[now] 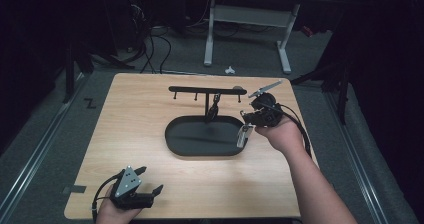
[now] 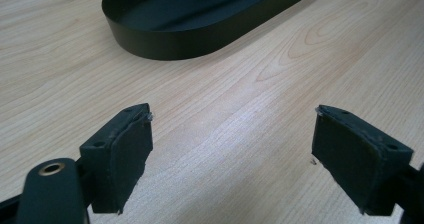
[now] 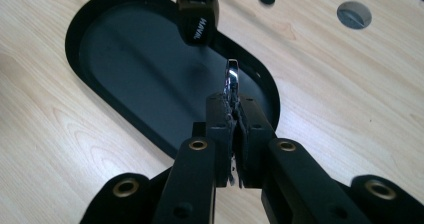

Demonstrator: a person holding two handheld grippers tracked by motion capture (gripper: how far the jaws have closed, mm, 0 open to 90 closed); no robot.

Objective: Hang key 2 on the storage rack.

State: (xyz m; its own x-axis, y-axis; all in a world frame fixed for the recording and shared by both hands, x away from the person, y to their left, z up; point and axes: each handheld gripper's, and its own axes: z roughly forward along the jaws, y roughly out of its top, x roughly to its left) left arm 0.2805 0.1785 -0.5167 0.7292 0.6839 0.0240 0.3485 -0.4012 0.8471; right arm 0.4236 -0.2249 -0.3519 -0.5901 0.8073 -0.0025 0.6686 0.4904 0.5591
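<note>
A black oval tray (image 1: 190, 136) lies mid-table, with a T-shaped rack (image 1: 200, 89) of small hooks rising from its far side. A black key fob (image 1: 214, 109) hangs from the rack; the right gripper view shows this fob (image 3: 197, 16) above the tray floor (image 3: 135, 59). My right gripper (image 1: 245, 124) hovers over the tray's right end, shut on a small silver metal piece (image 3: 232, 79), which hangs below the jaws (image 1: 243, 135). My left gripper (image 1: 151, 179) rests near the table's front left, open with nothing between its pads (image 2: 232, 134). The tray wall (image 2: 175, 39) lies ahead of it.
A round grey grommet (image 3: 354, 14) sits in the tabletop behind the tray. Bare wood surrounds the tray on all sides. Beyond the table's far edge stand a white desk frame (image 1: 210, 34) and loose cables (image 1: 155, 49) on the floor.
</note>
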